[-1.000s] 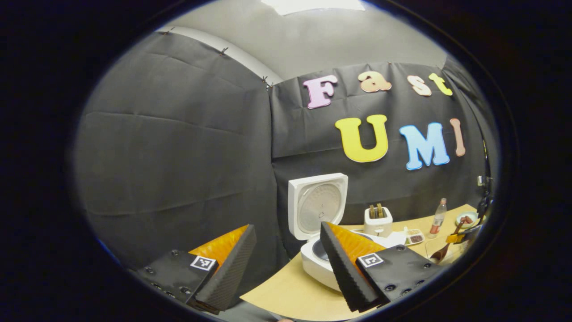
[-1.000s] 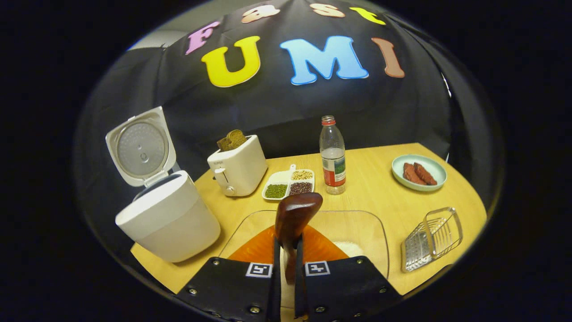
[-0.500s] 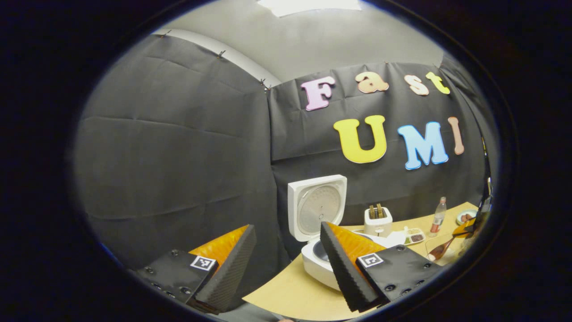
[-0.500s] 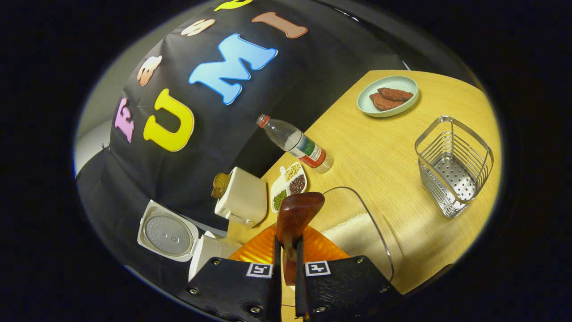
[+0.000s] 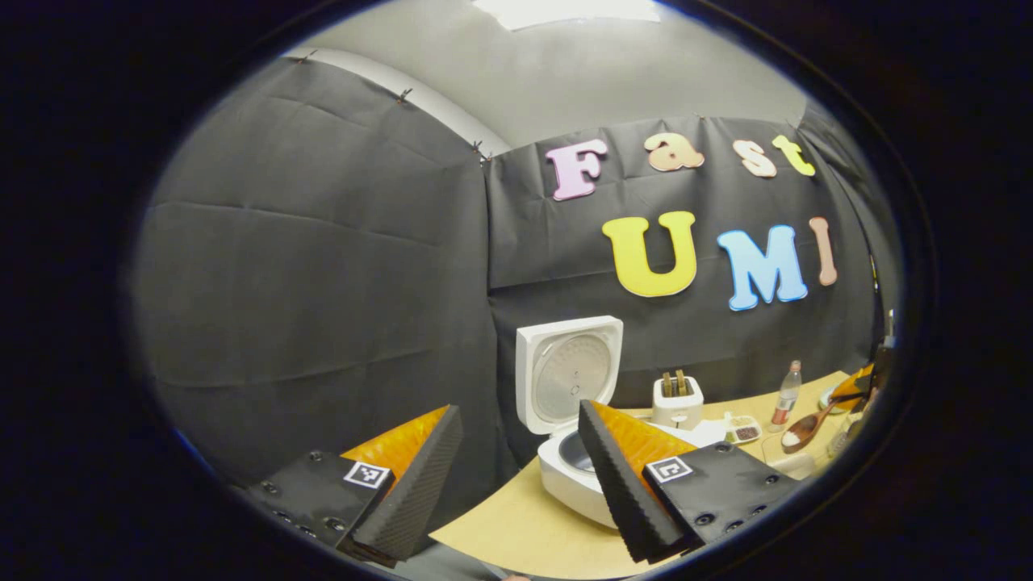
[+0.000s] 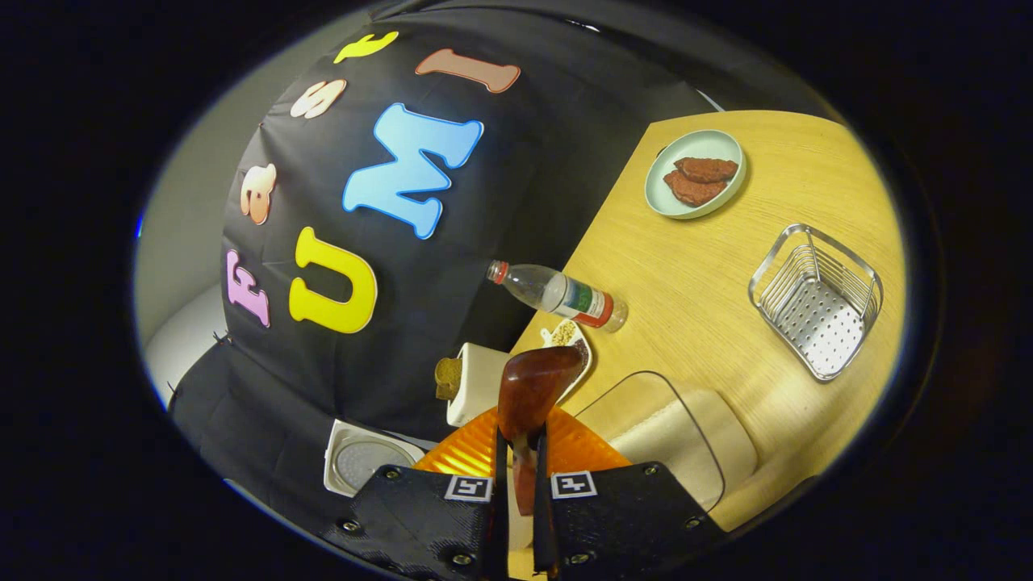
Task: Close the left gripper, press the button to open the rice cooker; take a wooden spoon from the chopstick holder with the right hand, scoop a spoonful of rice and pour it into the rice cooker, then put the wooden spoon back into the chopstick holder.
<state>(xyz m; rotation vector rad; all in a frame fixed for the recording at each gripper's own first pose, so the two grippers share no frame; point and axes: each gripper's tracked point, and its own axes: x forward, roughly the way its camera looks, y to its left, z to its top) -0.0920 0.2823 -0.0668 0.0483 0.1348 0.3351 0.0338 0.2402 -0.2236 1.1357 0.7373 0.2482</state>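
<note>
scooping step: right claw (image 6: 516, 484) clenched on the spoon (image 6: 529, 395), its bowl just ahead, rice tray (image 6: 686, 440) beneath; left claw (image 5: 516, 476) released, open cooker (image 5: 565, 452) just ahead between its fingers; next i judge a level carry to the cooker

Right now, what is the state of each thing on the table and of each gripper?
Rice cooker: lid up, open.
Wooden spoon: held up, rice in its bowl.
Right gripper: shut on the wooden spoon.
Left gripper: open, holding nothing.
Chopstick holder: holds nothing.
Bottle: capped, partly full.
Toaster: bread in slots.
</note>
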